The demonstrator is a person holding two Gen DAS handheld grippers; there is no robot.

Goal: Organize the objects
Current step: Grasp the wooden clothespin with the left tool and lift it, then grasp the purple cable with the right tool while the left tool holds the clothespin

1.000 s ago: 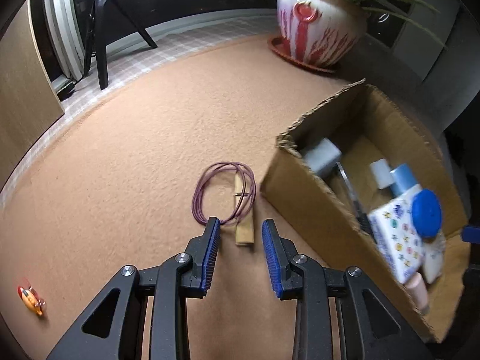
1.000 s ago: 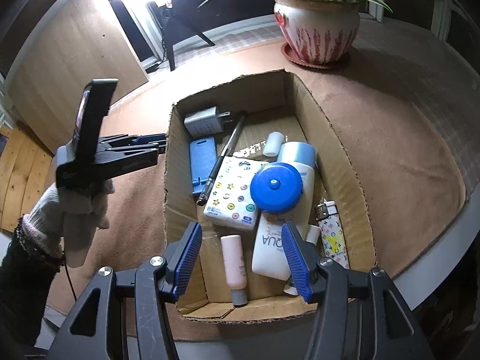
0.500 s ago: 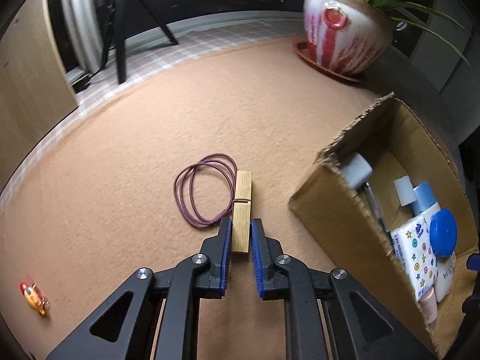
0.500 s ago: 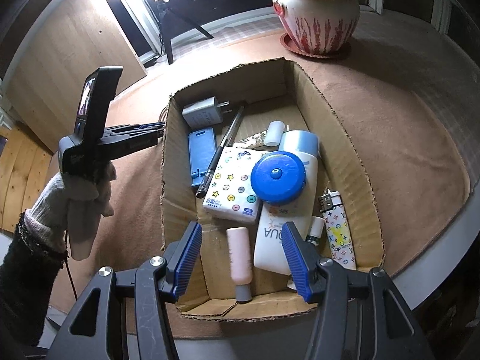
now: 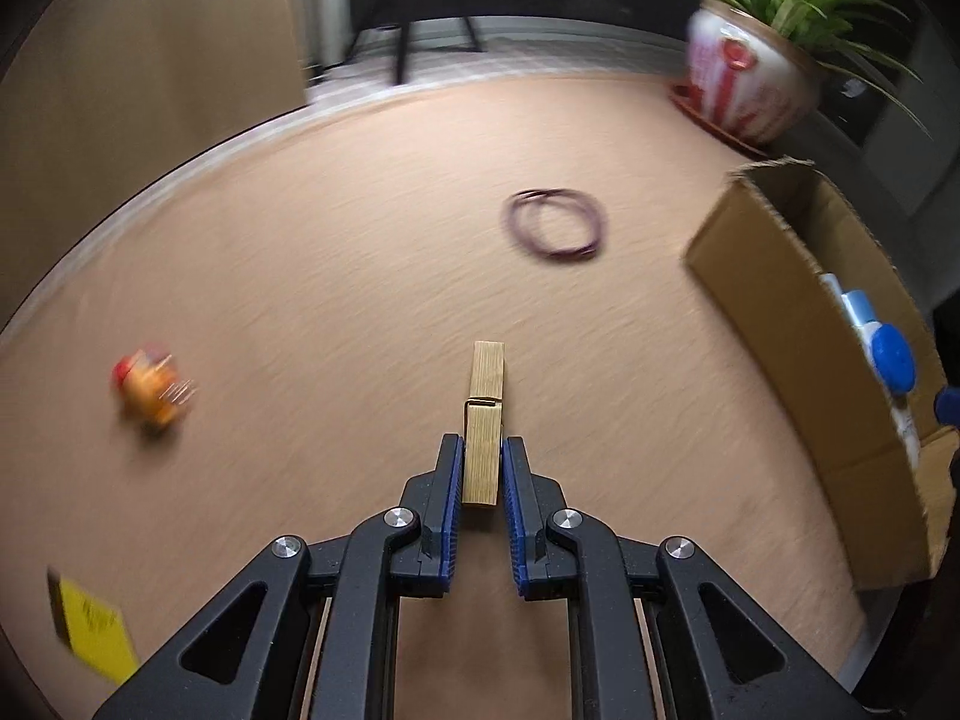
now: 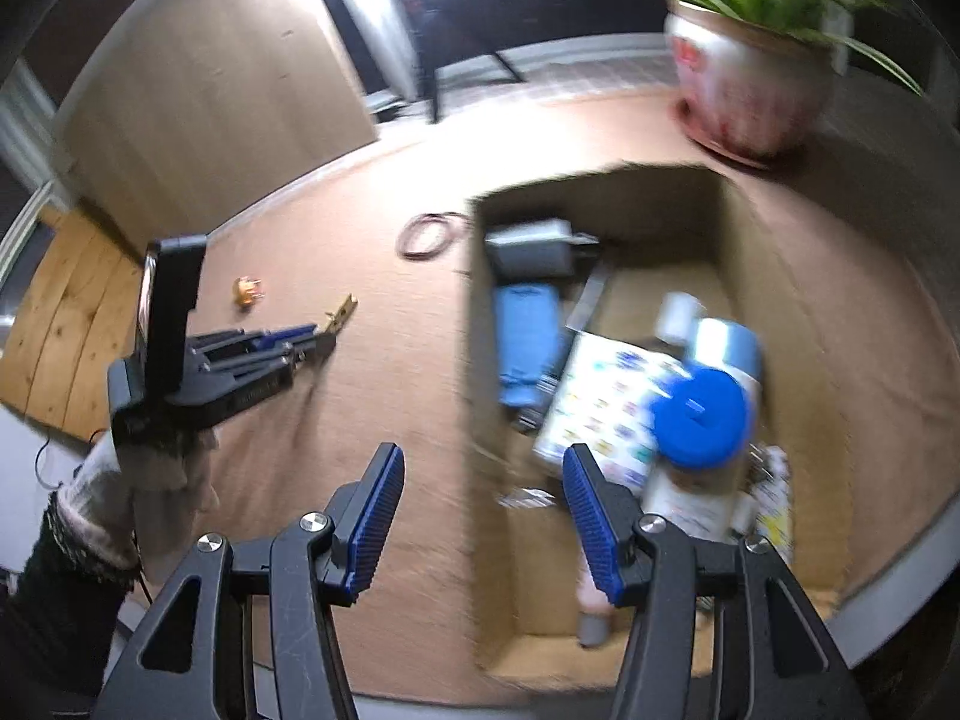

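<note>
The left tongs [image 5: 483, 468] pinch the wooden clothespin [image 5: 485, 420], apparently lifted off the counter [image 5: 336, 276], while the right tongs [image 6: 480, 516] hang wide over the cardboard box [image 6: 780, 276].

Clothespin [image 5: 483, 426] now lifted off carpet.

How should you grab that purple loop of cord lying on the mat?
Pinch one side of the purple cord loop where its strands bunch together, coming straight down from above. It lies flat and thin on the tan mat, so there is no edge to catch from the side; one finger inside the ring, one outside, should hold it.
</note>
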